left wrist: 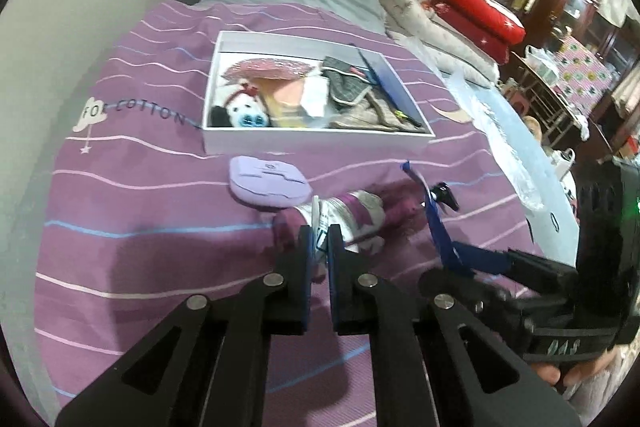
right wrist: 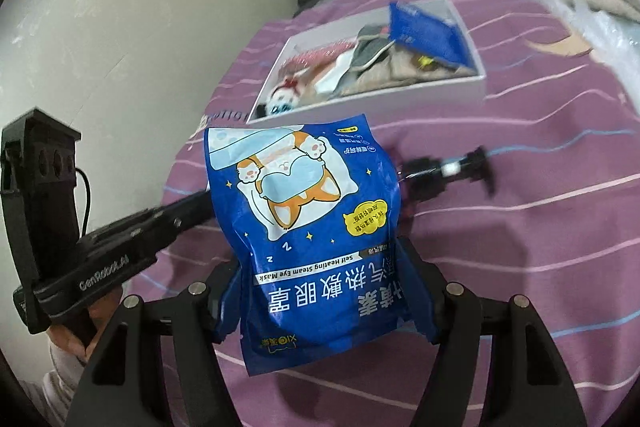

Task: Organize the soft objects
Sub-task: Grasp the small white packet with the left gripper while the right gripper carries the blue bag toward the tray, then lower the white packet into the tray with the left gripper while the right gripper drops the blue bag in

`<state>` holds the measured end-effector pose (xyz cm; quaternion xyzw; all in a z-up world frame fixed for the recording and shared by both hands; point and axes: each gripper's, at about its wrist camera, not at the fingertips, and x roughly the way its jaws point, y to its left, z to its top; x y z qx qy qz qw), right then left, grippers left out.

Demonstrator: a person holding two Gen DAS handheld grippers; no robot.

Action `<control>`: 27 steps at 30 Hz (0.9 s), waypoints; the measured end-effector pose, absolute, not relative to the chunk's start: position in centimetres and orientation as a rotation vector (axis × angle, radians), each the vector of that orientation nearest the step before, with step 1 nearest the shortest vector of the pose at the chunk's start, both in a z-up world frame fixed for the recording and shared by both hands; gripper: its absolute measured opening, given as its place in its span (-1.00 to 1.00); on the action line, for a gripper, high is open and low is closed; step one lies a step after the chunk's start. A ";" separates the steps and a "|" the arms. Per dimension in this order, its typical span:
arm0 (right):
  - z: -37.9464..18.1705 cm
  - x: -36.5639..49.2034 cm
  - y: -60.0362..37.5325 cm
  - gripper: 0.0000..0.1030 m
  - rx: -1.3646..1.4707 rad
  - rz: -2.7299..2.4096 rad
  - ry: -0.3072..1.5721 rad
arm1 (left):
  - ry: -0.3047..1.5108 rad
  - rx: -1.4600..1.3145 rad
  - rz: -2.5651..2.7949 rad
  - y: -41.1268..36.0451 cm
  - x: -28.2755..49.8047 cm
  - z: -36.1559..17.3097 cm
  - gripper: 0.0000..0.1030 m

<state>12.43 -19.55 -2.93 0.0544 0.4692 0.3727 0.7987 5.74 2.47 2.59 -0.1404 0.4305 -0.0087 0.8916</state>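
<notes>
In the left wrist view my left gripper point(left wrist: 319, 241) is shut on a rolled purple-and-grey cloth point(left wrist: 352, 217) lying on the purple striped bedspread. A lilac wipes pack point(left wrist: 269, 181) lies just beyond it. A white box point(left wrist: 316, 141) farther back holds a plush dog point(left wrist: 244, 109), a pink item and grey cloths. In the right wrist view my right gripper point(right wrist: 320, 291) is shut on a blue steam eye mask bag point(right wrist: 308, 227), held upside down above the bed. The bag hides the fingertips. The box point(right wrist: 372, 95) lies beyond, with another blue bag point(right wrist: 424, 31) in it.
A black spray trigger point(right wrist: 460, 167) lies on the bed right of the cloth. A wall runs along the left. Grey and red folded quilts point(left wrist: 472, 11) and clear plastic point(left wrist: 500, 143) lie along the bed's right side. Furniture stands beyond the bed.
</notes>
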 end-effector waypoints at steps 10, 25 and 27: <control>-1.2 15.1 -16.8 0.30 0.046 0.803 0.980 | 0.858 -0.294 0.018 4.5 9.2 3.7 -0.84; 0.7 22.5 -17.9 0.31 0.116 0.735 0.957 | 0.841 -0.420 -0.036 8.9 15.6 3.4 -0.84; 0.8 23.3 -18.0 0.31 0.126 0.729 0.954 | 0.835 -0.440 -0.040 9.2 16.4 3.3 -0.84</control>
